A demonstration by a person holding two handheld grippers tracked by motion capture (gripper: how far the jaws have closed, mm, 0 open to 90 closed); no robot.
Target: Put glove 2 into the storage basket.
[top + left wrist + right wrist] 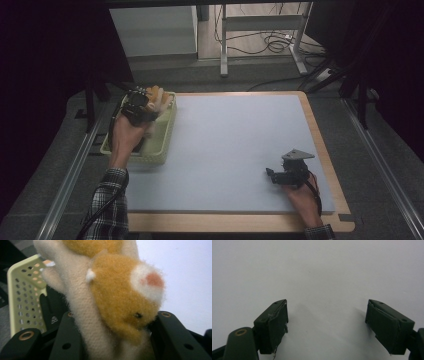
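Plush toy [120, 302], tan w/ cream body, pink-on-white patch: pinched betw. left gripper [141, 106] jaws, held over far end of the pale green basket [165, 145]. Basket sits at table's [235, 150] left edge.

Risk, as I judge it: soft fabric squashes, so grip may be on loose fur only; toy could slip out or snag basket's perforated wall if swung low.

Right gripper [325, 322] well right of basket, near table's front edge: jaws spread wide, nothing betw. them, just above bare surface; contact can't be told.

Dim, dark-cornered high view; the close plush toy [120, 302] blurs softly; the tongs cast faint shadows.
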